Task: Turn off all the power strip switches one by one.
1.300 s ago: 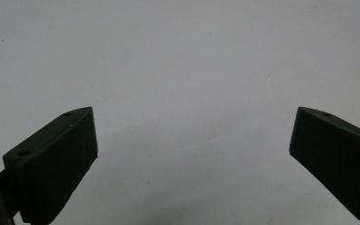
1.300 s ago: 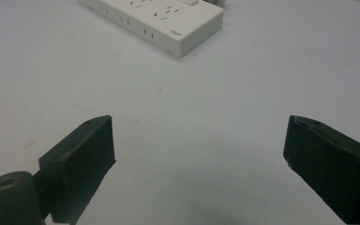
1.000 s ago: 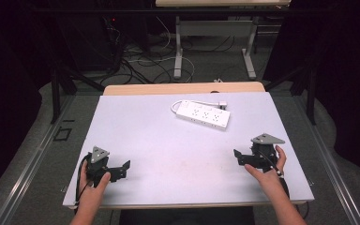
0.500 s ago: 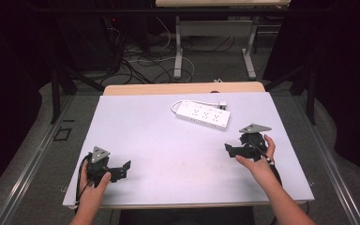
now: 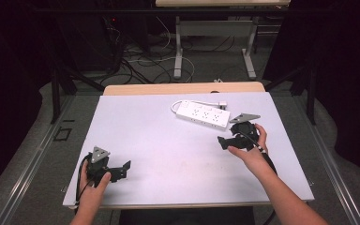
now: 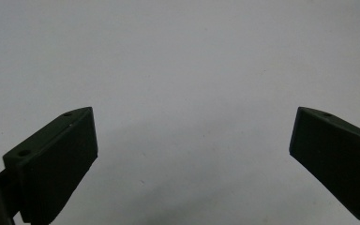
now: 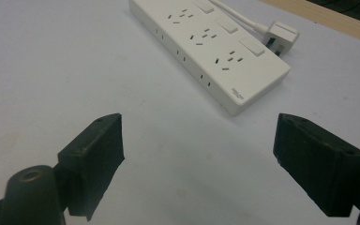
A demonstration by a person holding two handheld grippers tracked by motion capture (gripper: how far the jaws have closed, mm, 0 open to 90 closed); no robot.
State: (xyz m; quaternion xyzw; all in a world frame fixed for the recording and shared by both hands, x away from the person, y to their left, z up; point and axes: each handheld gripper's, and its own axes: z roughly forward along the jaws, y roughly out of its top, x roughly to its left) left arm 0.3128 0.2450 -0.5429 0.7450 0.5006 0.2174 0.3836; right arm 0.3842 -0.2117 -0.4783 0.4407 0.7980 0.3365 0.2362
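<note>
On the grey table (image 5: 168, 140) the power strip (image 5: 202, 114) lay toward its far edge. We brought our right gripper (image 7: 197, 150), jaws spread and empty, near its end; next, straddle it. Our left gripper (image 5: 122, 169) rested spread, well apart.

left gripper (image 5: 125, 168) sits near the front left, held in the left hand (image 5: 93, 190), forearm entering from the near edge; its jaws stand wide apart, nothing between them, aimed right. right gripper (image 5: 222, 142) is held farther in on the right side by the right hand (image 5: 251, 147), forearm angled in from the near right; jaws spread wide and empty, pointing left.
</note>
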